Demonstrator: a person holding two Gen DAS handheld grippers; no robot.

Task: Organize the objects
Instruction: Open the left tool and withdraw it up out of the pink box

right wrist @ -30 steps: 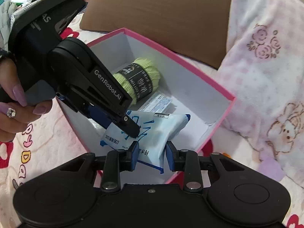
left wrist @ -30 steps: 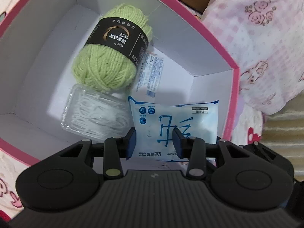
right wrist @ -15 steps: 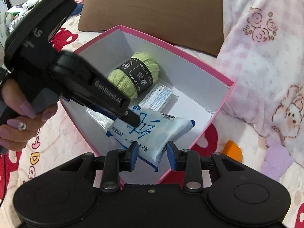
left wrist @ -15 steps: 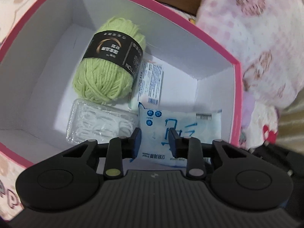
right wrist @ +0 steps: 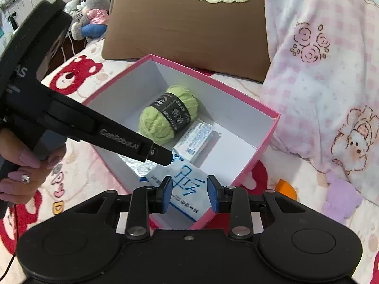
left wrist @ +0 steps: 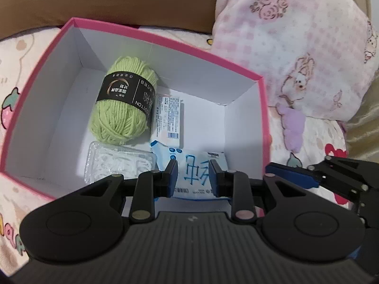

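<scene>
A pink box (left wrist: 264, 127) with white inside stands on the bed. In it lie a green yarn ball (left wrist: 123, 108), a small white carton (left wrist: 168, 120), a clear plastic case (left wrist: 118, 165) and a blue-and-white wipes pack (left wrist: 194, 175). My left gripper (left wrist: 193, 177) is open above the pack, not touching it. My right gripper (right wrist: 188, 194) is open and empty at the box's (right wrist: 267, 139) near corner, above the pack (right wrist: 187, 184). The yarn (right wrist: 169, 116) and carton (right wrist: 195, 140) also show in the right wrist view.
A brown pillow (right wrist: 189, 23) lies behind the box. A pink patterned blanket (right wrist: 331, 82) is piled at the right. An orange object (right wrist: 285, 188) peeks out by the box's right corner. Stuffed toys (right wrist: 90, 11) sit far left.
The left gripper has let go of the wipes pack, which now lies in the box, and both grippers have pulled back and up from the box.
</scene>
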